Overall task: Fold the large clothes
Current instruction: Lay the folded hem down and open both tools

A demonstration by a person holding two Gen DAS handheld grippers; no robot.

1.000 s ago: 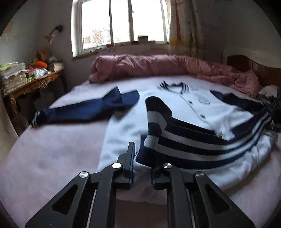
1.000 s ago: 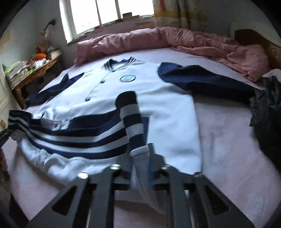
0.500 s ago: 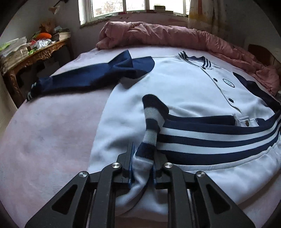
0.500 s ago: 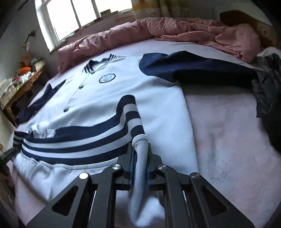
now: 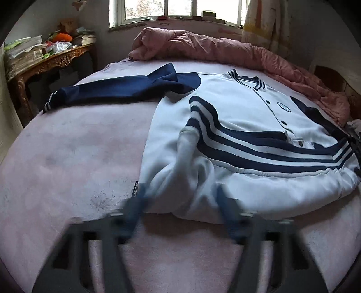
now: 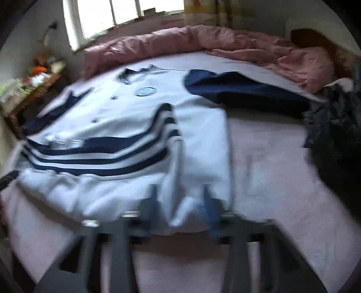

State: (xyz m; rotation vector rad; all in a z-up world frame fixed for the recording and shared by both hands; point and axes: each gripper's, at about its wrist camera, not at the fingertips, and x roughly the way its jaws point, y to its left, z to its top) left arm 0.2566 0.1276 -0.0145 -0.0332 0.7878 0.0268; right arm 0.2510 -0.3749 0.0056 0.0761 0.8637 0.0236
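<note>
Both cameras sit low at the foot edge of the pink bed (image 5: 67, 157), each looking forward and down along its own tongs. The left view looks from the left side, close to the hem of the white jacket with navy stripes and navy sleeves (image 5: 237, 117). The right view looks from the right side. Both share the jacket (image 6: 126, 117), the rolled pink quilt (image 5: 203, 47) and the window (image 5: 171, 11).

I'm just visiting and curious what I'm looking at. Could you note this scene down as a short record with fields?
Place: bed, pink quilt bunched at its far side
Garment: white jacket with navy sleeves, front up
Fold: striped hem turned up over the body
Left gripper: open, jacket edge between its fingers, not pinched
Right gripper: open, jaws have just been opening, jacket edge between them
</note>
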